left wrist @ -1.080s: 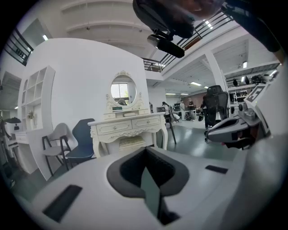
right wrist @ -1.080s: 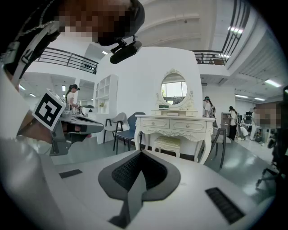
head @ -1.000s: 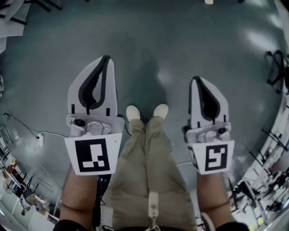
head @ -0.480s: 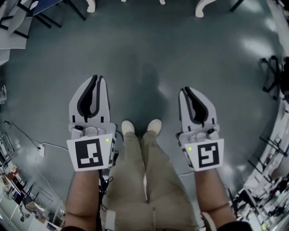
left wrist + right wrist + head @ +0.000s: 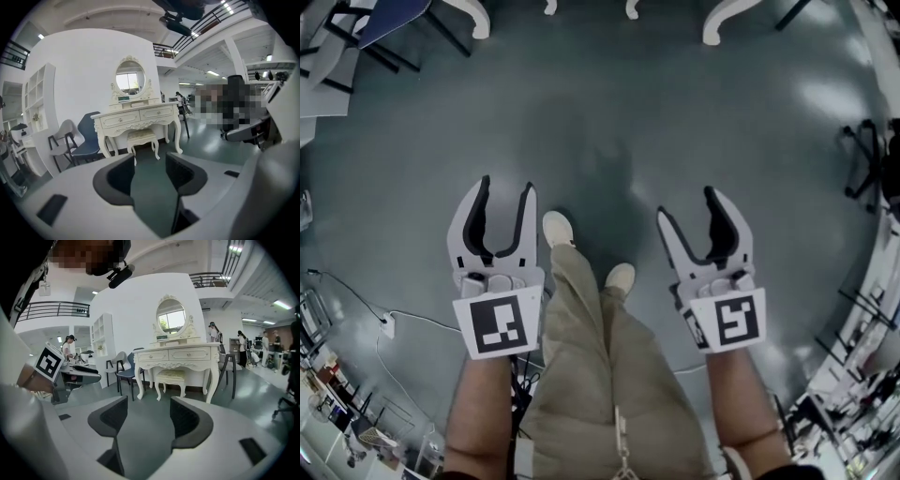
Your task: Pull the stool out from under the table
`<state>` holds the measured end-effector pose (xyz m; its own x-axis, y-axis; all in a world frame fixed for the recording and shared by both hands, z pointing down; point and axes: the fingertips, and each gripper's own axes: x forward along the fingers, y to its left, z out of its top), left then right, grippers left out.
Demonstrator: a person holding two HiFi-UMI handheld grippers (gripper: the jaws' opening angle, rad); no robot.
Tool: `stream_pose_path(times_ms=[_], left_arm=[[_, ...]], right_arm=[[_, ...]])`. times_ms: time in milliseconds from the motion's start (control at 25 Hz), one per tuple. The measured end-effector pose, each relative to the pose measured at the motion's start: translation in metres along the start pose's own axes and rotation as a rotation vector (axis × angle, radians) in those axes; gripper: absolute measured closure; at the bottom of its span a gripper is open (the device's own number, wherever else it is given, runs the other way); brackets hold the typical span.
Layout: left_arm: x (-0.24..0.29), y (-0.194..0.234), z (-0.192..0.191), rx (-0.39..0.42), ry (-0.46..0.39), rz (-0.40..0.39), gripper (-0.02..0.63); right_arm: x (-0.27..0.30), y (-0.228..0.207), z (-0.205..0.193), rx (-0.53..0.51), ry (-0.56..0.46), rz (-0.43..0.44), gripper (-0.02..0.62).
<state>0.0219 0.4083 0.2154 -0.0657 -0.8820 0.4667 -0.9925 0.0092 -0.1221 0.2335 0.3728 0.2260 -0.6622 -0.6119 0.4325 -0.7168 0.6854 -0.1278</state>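
Note:
A cream stool [image 5: 142,137] with a cushioned top stands tucked under the white mirrored dressing table [image 5: 136,117], some way ahead across the grey floor. The right gripper view shows the stool [image 5: 171,376] and table [image 5: 180,354] too. In the head view only the table's feet [image 5: 473,14] and the stool's feet [image 5: 548,7] show, at the top edge. My left gripper [image 5: 505,192] and right gripper [image 5: 688,208] are held out side by side over the floor. Both have just been opening and stand open, with nothing between the jaws [image 5: 150,161] [image 5: 149,406].
A blue chair [image 5: 89,136] and a grey chair [image 5: 63,140] stand left of the table, by a white shelf [image 5: 35,108]. A dark chair [image 5: 227,366] stands at its right. A cable and socket [image 5: 384,323] lie on the floor at my left. Black stands [image 5: 862,150] are at the right.
Both grippers' jaws went from shut to wide open. The table and stool feet came into view at the top as the person stepped forward, one shoe now ahead of the other.

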Motion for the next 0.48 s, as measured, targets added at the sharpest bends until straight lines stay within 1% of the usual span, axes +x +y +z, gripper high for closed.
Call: stream_pose_path(times_ms=[120,280,480], left_arm=[[0.016,0.006,0.002,0.031,0.006,-0.033,0.411],[0.037,0.027,0.007,0.051,0.008,-0.055,0.411],[0.063,0.051,0.026,0.068,-0.004,-0.097,0.411]], right_arm=[[0.017,-0.001,0.004,0.0,0.004,-0.018,0.334],[0.039,0.002,0.011,-0.051,0.007,-0.034,0.334],[0.07,0.006,0.027,-0.008,0.006,-0.067,0.334]])
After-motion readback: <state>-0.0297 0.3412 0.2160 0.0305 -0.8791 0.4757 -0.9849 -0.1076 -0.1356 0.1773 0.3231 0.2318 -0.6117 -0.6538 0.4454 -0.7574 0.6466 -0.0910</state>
